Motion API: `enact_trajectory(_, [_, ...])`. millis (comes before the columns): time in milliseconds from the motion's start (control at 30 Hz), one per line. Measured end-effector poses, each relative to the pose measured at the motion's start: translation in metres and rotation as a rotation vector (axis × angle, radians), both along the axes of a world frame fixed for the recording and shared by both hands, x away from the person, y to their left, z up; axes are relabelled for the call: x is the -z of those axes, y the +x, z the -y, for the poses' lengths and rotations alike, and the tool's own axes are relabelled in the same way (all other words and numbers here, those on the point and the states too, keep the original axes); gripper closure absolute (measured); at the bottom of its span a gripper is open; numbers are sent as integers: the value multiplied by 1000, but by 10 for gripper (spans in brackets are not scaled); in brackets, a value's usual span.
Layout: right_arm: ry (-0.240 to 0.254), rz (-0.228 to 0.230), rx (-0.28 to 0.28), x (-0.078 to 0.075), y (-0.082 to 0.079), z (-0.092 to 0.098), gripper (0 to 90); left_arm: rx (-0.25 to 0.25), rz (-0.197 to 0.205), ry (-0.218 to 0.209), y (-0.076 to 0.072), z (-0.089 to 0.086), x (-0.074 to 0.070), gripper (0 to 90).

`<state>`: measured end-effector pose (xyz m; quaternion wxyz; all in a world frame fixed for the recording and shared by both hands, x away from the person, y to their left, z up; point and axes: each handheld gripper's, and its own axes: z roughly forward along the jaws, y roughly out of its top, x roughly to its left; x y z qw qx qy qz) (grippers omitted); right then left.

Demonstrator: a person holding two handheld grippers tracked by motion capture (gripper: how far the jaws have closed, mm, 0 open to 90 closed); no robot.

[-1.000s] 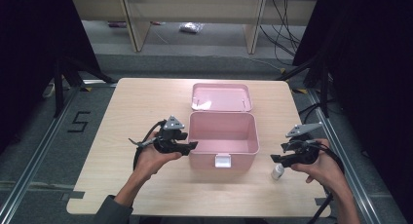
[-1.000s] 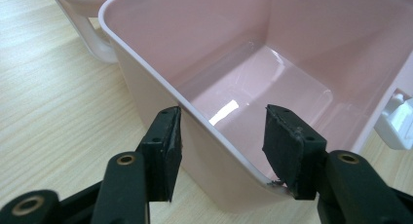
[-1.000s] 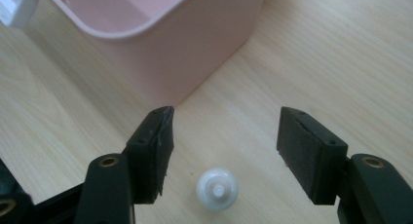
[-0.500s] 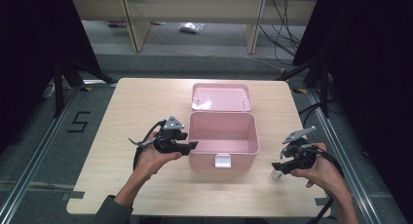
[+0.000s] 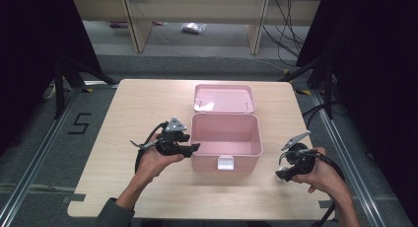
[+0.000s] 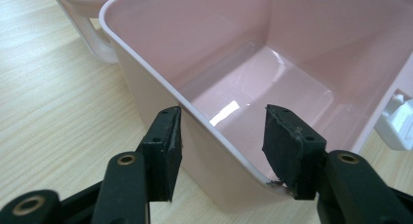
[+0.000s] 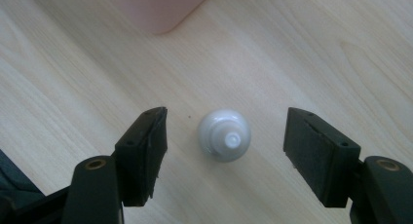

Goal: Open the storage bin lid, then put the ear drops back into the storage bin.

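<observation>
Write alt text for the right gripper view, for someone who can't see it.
The right tool hangs open above a small white bottle standing on the wooden table, its jaws apart on either side, not touching. A pink box corner shows at top.

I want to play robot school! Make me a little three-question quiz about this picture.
1. True or false: the pink box is open.
2. What stands between the right gripper's jaws? A) a small white bottle B) a spoon C) a red ball
3. The left gripper's jaws straddle the box's ____.

Key: 1 true; 2 A; 3 wall.
</observation>
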<state>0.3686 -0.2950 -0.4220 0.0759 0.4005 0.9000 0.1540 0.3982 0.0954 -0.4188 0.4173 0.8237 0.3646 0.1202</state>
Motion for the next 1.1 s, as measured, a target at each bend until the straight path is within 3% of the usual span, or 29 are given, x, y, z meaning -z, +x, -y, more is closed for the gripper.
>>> enact_trajectory(167, [-41,-12,2,4,2,0,335,1,0,1,0,0,0,482])
enact_trajectory(267, [-42,-1,-25,6,5,1,337,2,-4,-9,0,0,0,482])
enact_trajectory(633, [-90,-22,-20,11,6,0,368,0,3,0,0,0,0,481])
enact_trajectory(933, [-100,-47,-14,19,9,0,387,-3,0,10,1,0,1,480])
enact_trajectory(1100, [-112,-56,-43,22,11,-3,418,-4,2,13,0,0,0,480])
